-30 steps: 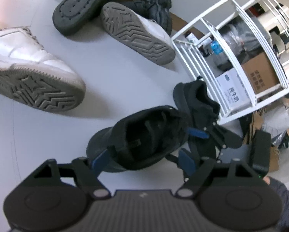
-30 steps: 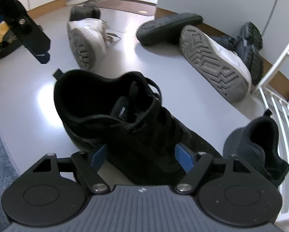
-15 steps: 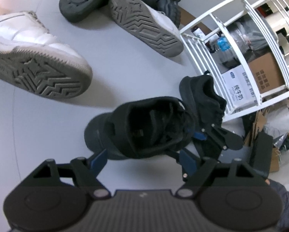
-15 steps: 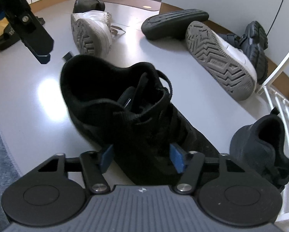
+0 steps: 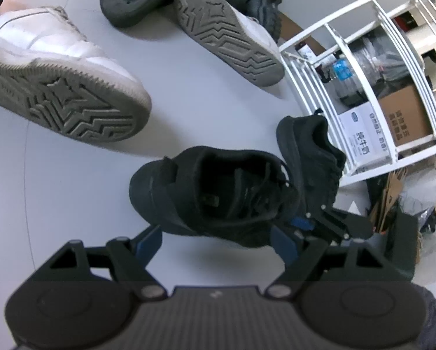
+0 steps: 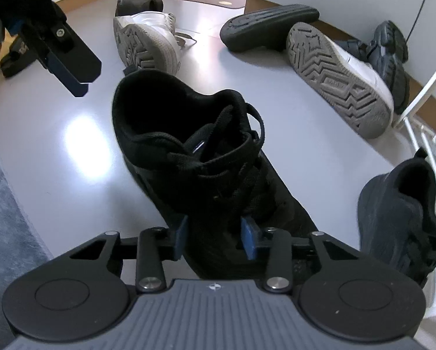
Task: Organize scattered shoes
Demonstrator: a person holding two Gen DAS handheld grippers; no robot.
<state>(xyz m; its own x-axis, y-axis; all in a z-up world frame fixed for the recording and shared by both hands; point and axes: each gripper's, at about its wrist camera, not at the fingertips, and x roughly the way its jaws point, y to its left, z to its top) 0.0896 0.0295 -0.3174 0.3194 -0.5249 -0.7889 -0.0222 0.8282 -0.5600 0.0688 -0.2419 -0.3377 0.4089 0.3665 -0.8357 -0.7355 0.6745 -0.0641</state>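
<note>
The right hand-held gripper (image 6: 215, 240) pinches the black shoe (image 6: 200, 157) across its toe end; its long axis runs heel-far. It seems lifted off the floor (image 6: 57, 145), its mate (image 6: 401, 218) right. The left hand-held gripper (image 5: 216, 240) hovers spread, empty.

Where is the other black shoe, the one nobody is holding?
In the right wrist view, the second black shoe sits at the far right, beside the white rack, just right of the black shoe gripped by the right tool.
</note>
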